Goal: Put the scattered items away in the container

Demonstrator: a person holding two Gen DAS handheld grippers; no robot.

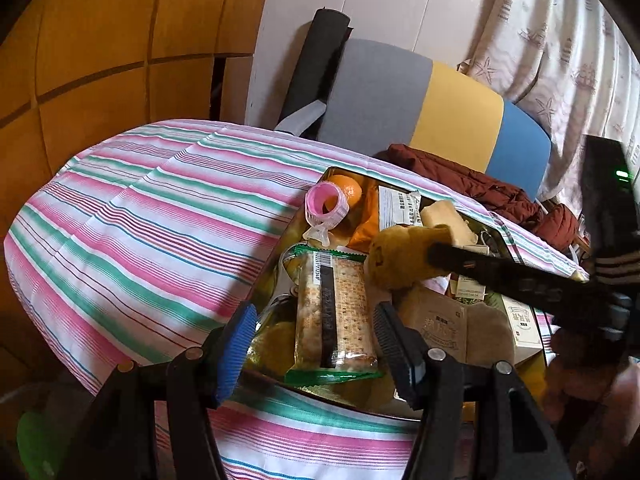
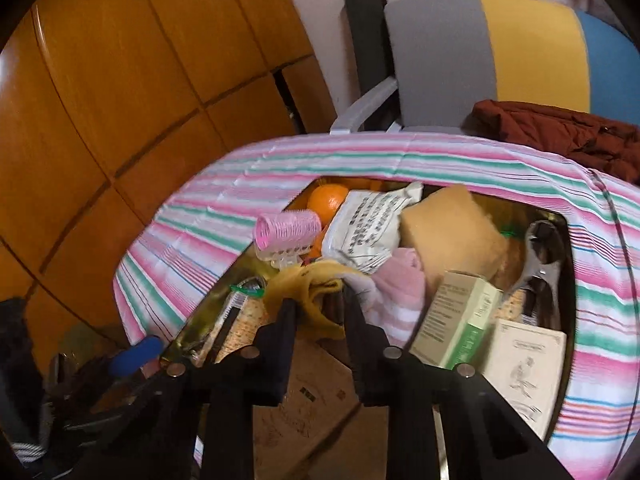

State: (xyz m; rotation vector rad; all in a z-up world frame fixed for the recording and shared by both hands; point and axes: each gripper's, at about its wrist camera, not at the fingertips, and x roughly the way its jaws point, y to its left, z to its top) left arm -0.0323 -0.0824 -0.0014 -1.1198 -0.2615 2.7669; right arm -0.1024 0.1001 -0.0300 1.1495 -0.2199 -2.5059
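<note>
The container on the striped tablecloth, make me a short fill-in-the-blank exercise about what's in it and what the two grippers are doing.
1. The pink hair roller rests at the container's rim next to a round ____ fruit.
2. The right gripper is pinching a ____ cloth.
3. The left gripper hangs with its jaws ____ over the cracker packet.
4. The container sits on a ____ tablecloth.

Missing words: orange; yellow; open; striped
</note>
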